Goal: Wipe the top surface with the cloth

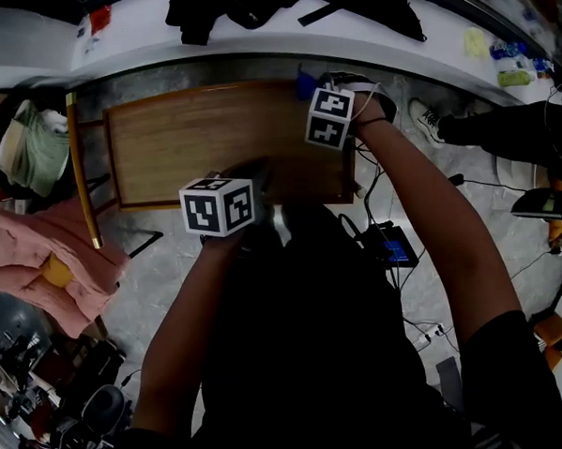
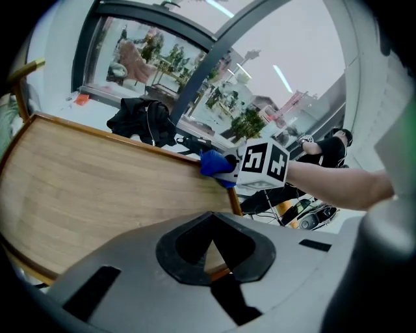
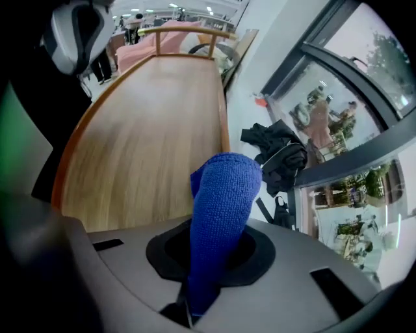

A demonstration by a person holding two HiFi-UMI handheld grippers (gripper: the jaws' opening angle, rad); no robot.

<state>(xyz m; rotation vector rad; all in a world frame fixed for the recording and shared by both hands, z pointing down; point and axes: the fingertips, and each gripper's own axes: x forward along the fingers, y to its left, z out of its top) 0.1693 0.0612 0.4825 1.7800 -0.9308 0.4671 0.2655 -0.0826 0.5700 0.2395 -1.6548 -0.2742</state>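
Blue knit cloth (image 3: 221,195), tan wood-grain top surface (image 1: 201,139), pink garment (image 1: 39,260), grey marbled floor (image 1: 158,291)

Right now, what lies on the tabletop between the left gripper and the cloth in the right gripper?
Nothing: bare wooden tabletop runs from the left gripper to the blue cloth, as the left gripper view shows.

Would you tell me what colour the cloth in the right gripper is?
Blue; the cloth shows best in the right gripper view.
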